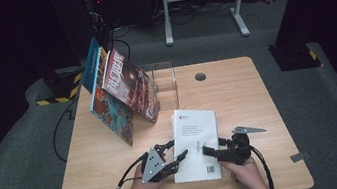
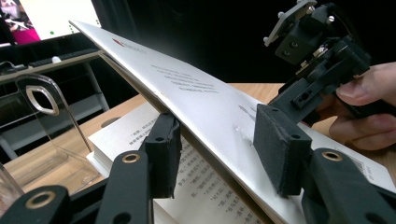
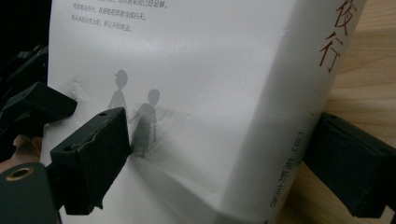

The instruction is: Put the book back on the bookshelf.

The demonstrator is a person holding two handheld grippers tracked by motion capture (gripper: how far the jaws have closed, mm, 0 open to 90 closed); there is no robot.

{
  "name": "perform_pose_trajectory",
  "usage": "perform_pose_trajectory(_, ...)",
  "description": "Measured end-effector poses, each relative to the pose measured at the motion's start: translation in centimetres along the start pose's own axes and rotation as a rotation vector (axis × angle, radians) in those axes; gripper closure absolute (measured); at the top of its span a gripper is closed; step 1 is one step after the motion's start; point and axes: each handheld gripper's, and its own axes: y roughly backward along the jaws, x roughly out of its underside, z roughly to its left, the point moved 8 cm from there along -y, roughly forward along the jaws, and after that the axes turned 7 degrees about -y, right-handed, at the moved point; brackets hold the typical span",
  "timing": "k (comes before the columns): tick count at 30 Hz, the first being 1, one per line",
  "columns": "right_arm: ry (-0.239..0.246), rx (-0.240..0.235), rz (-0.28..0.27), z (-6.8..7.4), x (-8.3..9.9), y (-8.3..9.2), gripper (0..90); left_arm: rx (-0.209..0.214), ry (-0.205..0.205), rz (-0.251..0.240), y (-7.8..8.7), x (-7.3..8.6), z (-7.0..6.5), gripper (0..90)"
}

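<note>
- The white paperback book (image 1: 196, 143) lies flat on the near middle of the wooden bench (image 1: 247, 93), back cover up, barcode toward the person, spine on the person's right.
- In the left gripper view the book's white cover (image 2: 201, 100) is lifted away from the printed pages (image 2: 196, 186), rising as a slanted sheet above the page block.
- The left tool (image 1: 179, 159) comes in from the book's left edge and grips that raised cover: one pad (image 2: 163, 144) sits beneath it, the other pad (image 2: 280, 149) presses on its top side, where the paper is dimpled.
- The right tool (image 1: 210, 151) reaches in from the right. In the right gripper view one pad (image 3: 95, 154) presses down on the cover beside two small printed figures and creases the paper around it, while the other jaw sits at the spine side (image 3: 355, 172), close against the spine, so this tool is clamped across the book's spine edge.
- The person's hands (image 1: 240, 167) hold both tools at the near edge of the bench.
- Farther back on the left, two colourful books (image 1: 120, 91) lean tilted against each other.
- Just beside them, on the right, stands a clear acrylic bookstand (image 1: 164, 82).
- A round cable hole (image 1: 200, 76) sits in the benchtop near the far edge.
</note>
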Motion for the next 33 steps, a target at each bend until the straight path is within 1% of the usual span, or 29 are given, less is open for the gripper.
perform_pose_trajectory(2, 0.017, 0.023, 0.003, 0.0, 0.0, 0.1, 11.3, 0.012, 0.015, 0.018, -0.1, 0.3, 0.2, 52.2)
perform_pose_trajectory(3, 0.022, 0.032, 0.003, 0.1, 0.0, 0.2, 11.6, 0.014, 0.013, 0.019, -0.1, 0.3, 0.2, 52.2)
perform_pose_trajectory(4, 0.022, 0.032, 0.003, 0.1, 0.0, 0.2, 11.6, 0.014, 0.013, 0.019, -0.1, 0.3, 0.2, 52.2)
perform_pose_trajectory(8, 0.042, 0.057, 0.003, 0.3, 0.0, 0.4, 12.9, 0.014, 0.016, 0.022, -0.2, 0.3, 0.1, 52.2)
perform_pose_trajectory(10, 0.052, 0.064, 0.002, 0.3, 0.0, 0.5, 13.1, 0.016, 0.024, 0.028, -0.2, 0.4, 0.2, 52.2)
perform_pose_trajectory(15, 0.063, 0.091, -0.010, 0.5, 0.0, 0.7, 16.2, 0.018, 0.075, 0.061, -0.4, 0.8, 0.4, 52.1)
perform_pose_trajectory(16, 0.073, 0.097, -0.015, 0.5, 0.0, 0.8, 17.2, 0.019, 0.088, 0.068, -0.4, 0.9, 0.4, 52.1)
perform_pose_trajectory(19, 0.106, 0.119, -0.033, 0.8, -0.1, 1.1, 19.3, 0.015, 0.093, 0.075, -0.5, 0.9, 0.5, 52.1)
perform_pose_trajectory(20, 0.126, 0.128, -0.040, 0.8, -0.1, 1.2, 20.0, 0.012, 0.099, 0.080, -0.5, 1.0, 0.5, 52.1)
perform_pose_trajectory(21, 0.126, 0.128, -0.040, 0.8, -0.1, 1.2, 20.0, 0.012, 0.099, 0.080, -0.5, 1.0, 0.5, 52.0)
perform_pose_trajectory(22, 0.158, 0.148, -0.055, 1.1, -0.3, 1.4, 22.7, 0.004, 0.113, 0.090, -0.6, 1.1, 0.6, 52.0)
perform_pose_trajectory(24, 0.171, 0.157, -0.072, 1.3, -0.5, 1.6, 25.3, -0.005, 0.117, 0.095, -0.6, 1.1, 0.7, 51.9)
perform_pose_trajectory(26, 0.191, 0.161, -0.097, 1.6, -0.7, 1.9, 27.2, -0.018, 0.109, 0.099, -0.6, 0.9, 0.6, 52.0)
perform_pose_trajectory(28, 0.198, 0.163, -0.107, 1.7, -0.8, 2.0, 28.0, -0.022, 0.109, 0.101, -0.6, 0.9, 0.6, 51.9)
perform_pose_trajectory(29, 0.204, 0.162, -0.121, 1.8, -1.0, 2.1, 29.5, -0.030, 0.106, 0.100, -0.6, 0.8, 0.6, 51.9)
perform_pose_trajectory(33, 0.219, 0.167, -0.132, 1.9, -1.0, 2.2, 29.8, -0.041, 0.107, 0.107, -0.5, 0.8, 0.6, 51.8)
